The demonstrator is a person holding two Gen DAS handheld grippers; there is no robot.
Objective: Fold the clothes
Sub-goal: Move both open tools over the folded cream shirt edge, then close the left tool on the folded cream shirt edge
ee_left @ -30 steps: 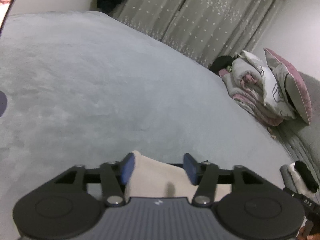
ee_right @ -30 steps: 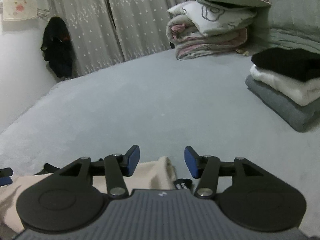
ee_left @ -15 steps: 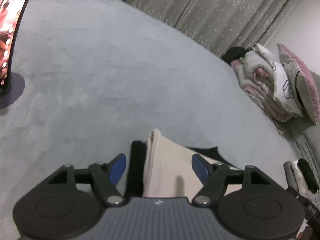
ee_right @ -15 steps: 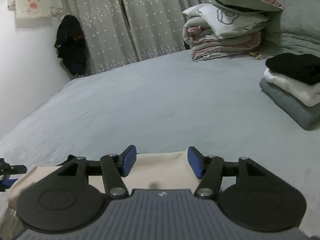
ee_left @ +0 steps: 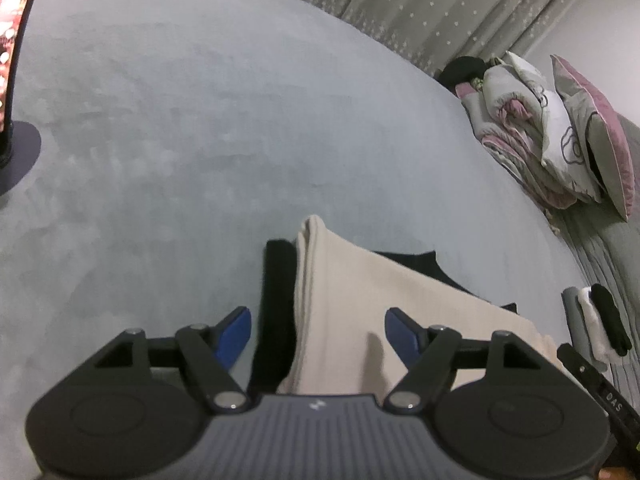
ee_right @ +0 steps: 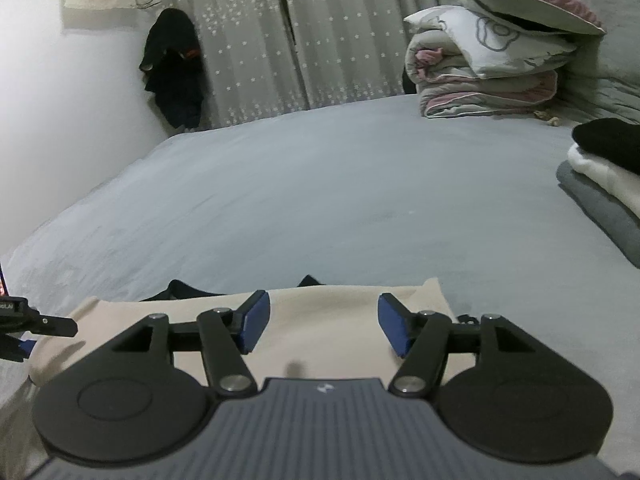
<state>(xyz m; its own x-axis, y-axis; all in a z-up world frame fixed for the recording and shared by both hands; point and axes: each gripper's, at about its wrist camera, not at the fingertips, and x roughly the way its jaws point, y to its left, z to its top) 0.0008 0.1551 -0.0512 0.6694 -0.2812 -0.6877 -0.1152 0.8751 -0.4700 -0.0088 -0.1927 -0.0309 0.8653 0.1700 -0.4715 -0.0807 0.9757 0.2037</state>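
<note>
A folded beige garment [ee_left: 352,292] lies on the grey bed [ee_left: 200,140], with black fabric [ee_left: 276,300] showing along its left and far edges. My left gripper [ee_left: 318,330] hovers over its near left end, jaws wide apart, the pads touching nothing. In the right wrist view the same beige garment [ee_right: 344,300] stretches across below my right gripper [ee_right: 324,326], which is open above it; black fabric [ee_right: 188,290] peeks out behind. The left gripper's tip [ee_right: 40,324] shows at that view's left edge.
A stack of folded clothes [ee_right: 600,184], grey, white and black, sits on the bed at the right. Folded quilts and pillows [ee_right: 492,64] are piled at the head. A screen [ee_left: 16,40] on a round base stands at the left. Curtains and hanging dark clothes [ee_right: 176,68] are behind.
Both grippers' jaws have spread wider. The left view has tipped down, showing more of the beige garment and its black edge. The right gripper has slid sideways along the garment.
</note>
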